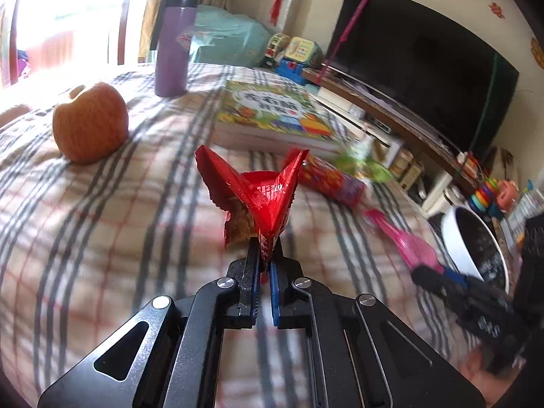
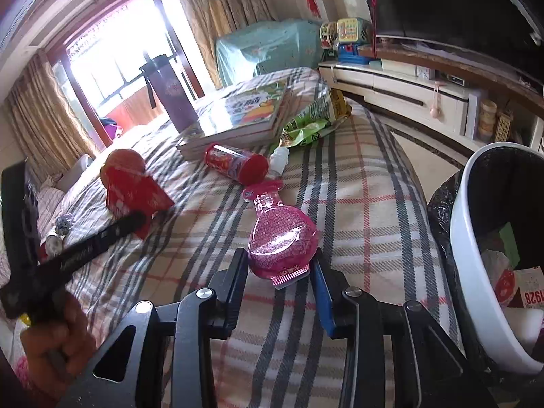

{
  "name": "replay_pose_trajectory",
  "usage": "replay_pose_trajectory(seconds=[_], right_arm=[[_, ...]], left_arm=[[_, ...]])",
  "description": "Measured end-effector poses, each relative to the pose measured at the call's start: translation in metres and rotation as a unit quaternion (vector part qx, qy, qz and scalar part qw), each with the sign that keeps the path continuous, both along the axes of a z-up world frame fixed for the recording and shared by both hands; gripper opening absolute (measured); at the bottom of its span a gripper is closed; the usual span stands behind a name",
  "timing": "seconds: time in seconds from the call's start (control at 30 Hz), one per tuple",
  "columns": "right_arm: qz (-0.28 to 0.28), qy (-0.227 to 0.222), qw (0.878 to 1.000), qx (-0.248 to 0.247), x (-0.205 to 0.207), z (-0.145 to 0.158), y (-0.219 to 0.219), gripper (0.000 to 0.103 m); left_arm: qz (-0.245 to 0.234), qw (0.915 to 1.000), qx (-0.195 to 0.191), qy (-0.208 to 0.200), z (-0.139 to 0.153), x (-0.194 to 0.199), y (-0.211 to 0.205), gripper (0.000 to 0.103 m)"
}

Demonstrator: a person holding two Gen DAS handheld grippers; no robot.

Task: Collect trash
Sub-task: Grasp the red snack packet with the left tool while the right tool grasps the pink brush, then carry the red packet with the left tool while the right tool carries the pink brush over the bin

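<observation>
Left gripper (image 1: 264, 248) clamped on red wrapper (image 1: 261, 190), right gripper (image 2: 282, 268) half-closed around pink pouch (image 2: 282, 234) flat on bed (image 2: 357, 204); could slip off that slick foil before reaching bin (image 2: 465, 238).

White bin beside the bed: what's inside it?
The white bin has a black liner and holds paper scraps, one printed with red digits, plus something green. Its rim hides whatever lies deeper.

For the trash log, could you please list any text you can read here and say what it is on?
"7928", seen upside down: white carton inside the bin.
Large characters on the book cover: too blurred to read.
Print on the red wrapper and the pink pouch: unreadable.
</observation>
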State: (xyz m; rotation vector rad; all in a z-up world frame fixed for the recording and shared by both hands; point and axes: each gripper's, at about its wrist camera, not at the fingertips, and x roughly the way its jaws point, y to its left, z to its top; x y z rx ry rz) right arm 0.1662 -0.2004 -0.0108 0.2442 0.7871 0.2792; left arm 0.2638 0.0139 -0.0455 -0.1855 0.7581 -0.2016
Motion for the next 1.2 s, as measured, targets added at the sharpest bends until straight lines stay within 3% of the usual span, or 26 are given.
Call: replay_pose_trajectory(seconds=[0.23,0.4,0.47,0.53,0.73,0.83,0.97,1.2], right_arm=[[0.015,0.004,1.000,0.015,-0.024,-0.001,-0.002,0.037],[0.037,0.011,0.999,0.005,-0.036,0.000,0.001,0.040],[0.047,0.016,0.999,-0.001,-0.034,0.001,0.003,0.061],[0.051,0.010,0.998,-0.024,-0.035,0.003,0.005,0.074],[0.084,0.001,0.993,-0.088,-0.028,0.000,0.018,0.070],[0.090,0.009,0.991,-0.102,-0.022,-0.004,0.024,0.047],[0.072,-0.002,0.993,-0.095,-0.028,0.001,0.018,0.046],[0.042,-0.017,0.998,-0.038,-0.059,0.018,-0.013,0.046]], left_arm=[[-0.016,0.9988,-0.041,0.020,0.000,-0.049,-0.008,0.004],[-0.027,0.9981,-0.047,0.030,0.003,-0.070,-0.010,0.004],[-0.028,0.9981,-0.045,0.031,0.003,-0.075,-0.010,0.004],[-0.029,0.9980,-0.046,0.032,0.004,-0.079,-0.011,0.004],[-0.027,0.9978,-0.047,0.037,0.002,-0.085,-0.010,0.004],[-0.029,0.9979,-0.045,0.036,0.004,-0.088,-0.012,0.004],[-0.035,0.9984,-0.032,0.032,0.010,-0.094,-0.019,0.004],[-0.059,0.9976,-0.026,0.025,0.021,-0.099,-0.040,0.004]])
